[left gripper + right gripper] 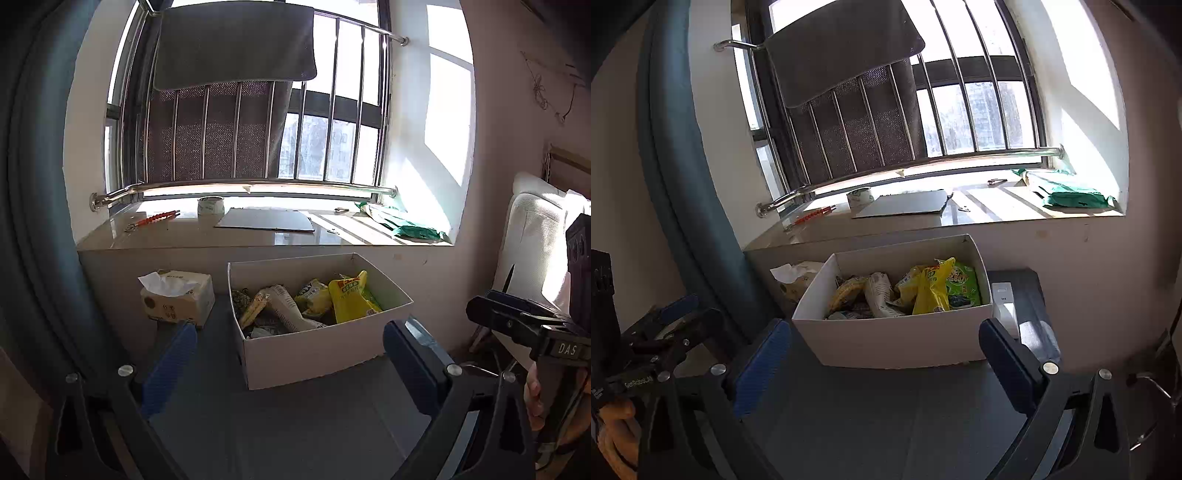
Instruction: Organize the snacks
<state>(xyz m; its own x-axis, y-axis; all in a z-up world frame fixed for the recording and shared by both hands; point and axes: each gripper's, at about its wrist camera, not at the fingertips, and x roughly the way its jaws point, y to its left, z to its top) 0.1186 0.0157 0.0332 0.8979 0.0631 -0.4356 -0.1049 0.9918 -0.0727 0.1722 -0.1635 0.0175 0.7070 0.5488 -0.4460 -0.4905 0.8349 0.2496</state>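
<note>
Green packet (pixel 962 286) — right wrist only

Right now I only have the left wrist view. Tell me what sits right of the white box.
Observer: A flat white device lies on the table beside the white box's right wall.
Operator: Report what's behind the yellow pouch.
Observer: A green packet, at the box's right end.
Operator: Check my right gripper.
Observer: The right gripper is open and empty, short of the box.
</note>
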